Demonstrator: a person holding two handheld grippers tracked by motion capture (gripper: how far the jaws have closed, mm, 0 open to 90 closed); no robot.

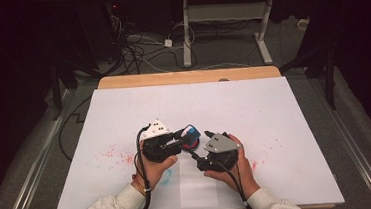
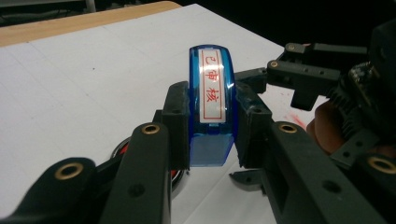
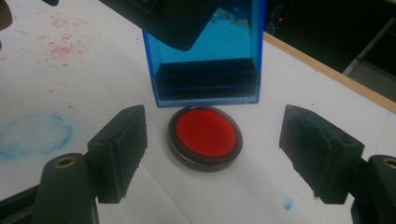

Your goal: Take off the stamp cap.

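My left gripper is shut on a clear blue stamp, its pads pressing both sides; a white label with red characters faces the camera. In the high view the stamp hangs at the middle of the table, just above a round red ink pad. My right gripper stands open, with the ink pad lying on the sheet beyond and between its jaws, untouched. The stamp's base hovers just behind the pad. In the high view my right gripper sits right of the pad.
A white sheet covers the wooden table. Red ink speckles lie to the left and a blue smudge near the front. A paper strip lies at the front edge. Desk legs and cables stand beyond the table.
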